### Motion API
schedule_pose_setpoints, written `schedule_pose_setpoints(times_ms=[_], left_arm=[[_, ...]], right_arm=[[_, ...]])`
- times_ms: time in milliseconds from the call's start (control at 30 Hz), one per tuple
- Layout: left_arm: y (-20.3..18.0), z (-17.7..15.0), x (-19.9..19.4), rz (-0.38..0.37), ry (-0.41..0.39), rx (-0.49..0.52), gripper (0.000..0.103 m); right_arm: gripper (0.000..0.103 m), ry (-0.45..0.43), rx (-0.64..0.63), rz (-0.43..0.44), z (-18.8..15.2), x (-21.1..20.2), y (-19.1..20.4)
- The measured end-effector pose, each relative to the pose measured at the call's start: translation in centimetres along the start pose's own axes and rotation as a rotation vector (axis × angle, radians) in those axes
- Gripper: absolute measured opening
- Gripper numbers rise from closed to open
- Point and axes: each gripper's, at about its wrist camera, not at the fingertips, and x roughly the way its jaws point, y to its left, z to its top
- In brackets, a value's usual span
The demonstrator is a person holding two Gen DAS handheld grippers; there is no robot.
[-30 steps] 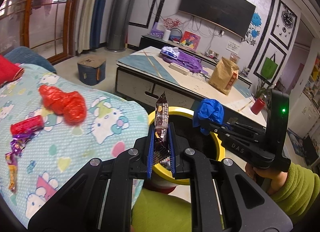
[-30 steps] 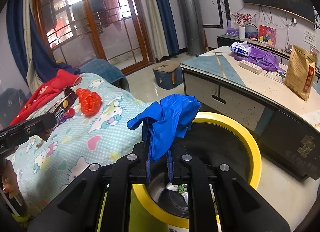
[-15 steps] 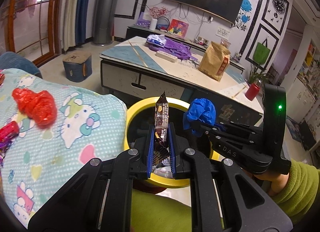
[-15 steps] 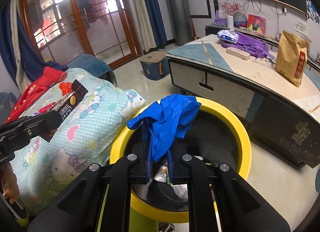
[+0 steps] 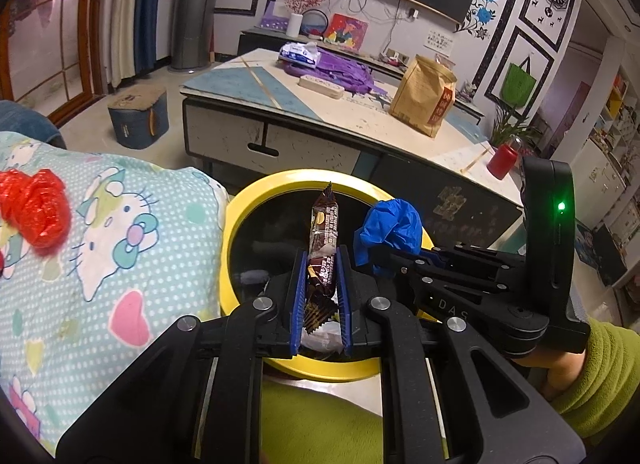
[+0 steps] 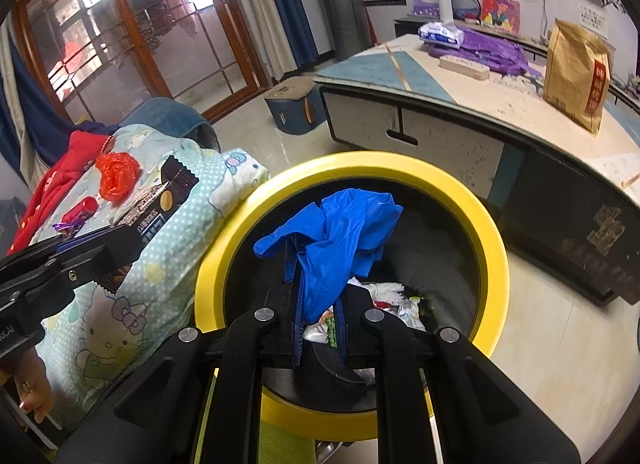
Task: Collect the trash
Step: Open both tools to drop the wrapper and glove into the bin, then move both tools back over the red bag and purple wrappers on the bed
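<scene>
Trash is clamped in both tools above the bin: the left tool [image 5: 322,284] has its blue-lined jaws pressed together on a dark brown snack wrapper [image 5: 323,240], a flat glossy packet with a crimped, zigzag top edge standing upright; its lower end is lost between the pads and its print is too small to read. The right tool [image 6: 318,328] is closed on a crumpled blue glove [image 6: 332,236], thin and rubbery, folded over itself so the part inside the jaws is hidden and only one limp finger shape sticks out to the left. Both pieces hang over the mouth of the round bin [image 6: 490,240], which has a thick smooth yellow rim and a black inside. Its near rim is cut off by the black tool arms, and the heap at the bottom [image 6: 396,304] shows only as white and clear scraps with bits of green and red that cannot be told apart. Just left of the bin lies a bed cover [image 5: 100,232], soft pale-blue cloth with white dots and cartoon cat prints, touching the rim. On it, further left, sits a crinkled red plastic bag [image 5: 34,210], partly cut by the picture edge in the left view, and in the right view a small red tube-shaped wrapper [image 6: 80,208] near it. Beyond the bin stands a low table [image 5: 352,120] with a scuffed pale top, carrying a stiff brown paper bag [image 5: 424,102]
</scene>
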Motion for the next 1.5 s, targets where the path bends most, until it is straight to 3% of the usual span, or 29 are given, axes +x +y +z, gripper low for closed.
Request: schedule_pose_setpoints(times_ms=[100,200,433,500,700,967,1233,1500], left_arm=[[0.1,0.1,0.7,-0.008,0.014,-0.003,0.008],[0.5,0.1,1.3,-0.014,0.027,-0.009,0.008],[0.3,0.2,2.1,-0.026,0.042,-0.017,0.012],[0.2,0.2,2.2,-0.032,0.041,-0.016,0.029],[0.1,0.2,1.9,-0.039,0.029,-0.022,0.050],[1.5,0.1,-0.6,0.040,-0.028,-0.062,0.092],[3.7,-0.3,-4.3,0.174,-0.111,-0.082,0.092],[6.0,-1.3,-8.6,0.322,-0.204,-0.094,0.092]], right_arm=[[0.020,0.006,0.035,0.003,-0.1,0.2,-0.6],[0.020,0.005,0.058,0.002,0.0,0.2,-1.1],[0.038,-0.015,0.107,-0.025,0.1,0.0,-2.3],[0.043,-0.034,0.123,-0.046,0.1,-0.4,-2.6],[0.053,-0.094,0.155,-0.094,0.5,-1.5,-3.4],[0.059,-0.137,0.104,-0.081,1.0,-2.4,-2.4],[0.066,-0.240,-0.029,-0.024,1.8,-4.8,1.4],[0.067,-0.253,-0.146,0.052,2.1,-5.0,5.7]])
